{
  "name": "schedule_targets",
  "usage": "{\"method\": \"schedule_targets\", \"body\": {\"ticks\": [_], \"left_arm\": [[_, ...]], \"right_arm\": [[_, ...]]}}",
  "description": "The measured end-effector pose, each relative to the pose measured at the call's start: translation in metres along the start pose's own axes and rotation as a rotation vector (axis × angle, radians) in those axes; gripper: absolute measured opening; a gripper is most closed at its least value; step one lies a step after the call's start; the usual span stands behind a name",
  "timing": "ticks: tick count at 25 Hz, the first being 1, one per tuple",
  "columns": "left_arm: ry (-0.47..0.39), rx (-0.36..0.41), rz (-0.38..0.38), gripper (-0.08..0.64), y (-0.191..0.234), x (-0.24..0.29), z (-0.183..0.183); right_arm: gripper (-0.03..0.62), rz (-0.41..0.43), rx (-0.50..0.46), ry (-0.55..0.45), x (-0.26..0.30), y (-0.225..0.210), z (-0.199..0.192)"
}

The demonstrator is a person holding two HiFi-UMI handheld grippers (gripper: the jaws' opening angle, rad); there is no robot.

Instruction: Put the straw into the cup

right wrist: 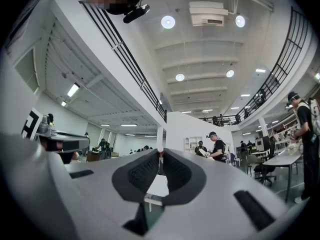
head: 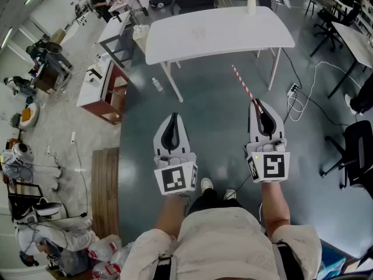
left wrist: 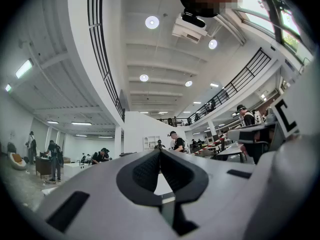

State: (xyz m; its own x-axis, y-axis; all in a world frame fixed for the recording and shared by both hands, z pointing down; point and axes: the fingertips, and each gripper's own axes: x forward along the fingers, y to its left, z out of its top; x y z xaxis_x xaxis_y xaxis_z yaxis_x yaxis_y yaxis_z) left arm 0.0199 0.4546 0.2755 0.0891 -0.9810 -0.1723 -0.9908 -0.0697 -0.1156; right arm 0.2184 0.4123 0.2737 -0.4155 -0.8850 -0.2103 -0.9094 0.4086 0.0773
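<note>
In the head view I stand on the grey floor, short of the white table (head: 215,35). A small pale cup (head: 252,2) stands at the table's far edge, with something pinkish at its top. My right gripper (head: 260,105) is shut on a red-and-white striped straw (head: 244,85), which slants up and to the left from the jaw tips toward the table. In the right gripper view a bit of red straw (right wrist: 160,154) shows where the pads meet. My left gripper (head: 173,117) is level with the right one, shut with nothing in it; its pads touch at the tips (left wrist: 160,152).
A brown cabinet (head: 106,95) and a dark-framed desk stand left of the table. A bottle (head: 156,84) lies on the floor near the table's left legs. Cables and a power strip (head: 294,90) lie at the right, with office chairs (head: 356,150) beyond. People work in the background.
</note>
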Motion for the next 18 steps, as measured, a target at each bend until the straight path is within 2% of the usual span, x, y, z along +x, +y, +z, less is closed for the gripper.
{"method": "schedule_targets", "body": {"ticks": [12, 18], "left_arm": [[-0.038, -0.026, -0.01, 0.006, 0.056, 0.018, -0.004], [-0.066, -0.031, -0.031, 0.006, 0.087, 0.038, -0.005]], "right_arm": [[0.023, -0.013, -0.043, -0.006, 0.04, 0.041, 0.008], [0.023, -0.039, -0.005, -0.044, 0.067, 0.055, 0.012]]}}
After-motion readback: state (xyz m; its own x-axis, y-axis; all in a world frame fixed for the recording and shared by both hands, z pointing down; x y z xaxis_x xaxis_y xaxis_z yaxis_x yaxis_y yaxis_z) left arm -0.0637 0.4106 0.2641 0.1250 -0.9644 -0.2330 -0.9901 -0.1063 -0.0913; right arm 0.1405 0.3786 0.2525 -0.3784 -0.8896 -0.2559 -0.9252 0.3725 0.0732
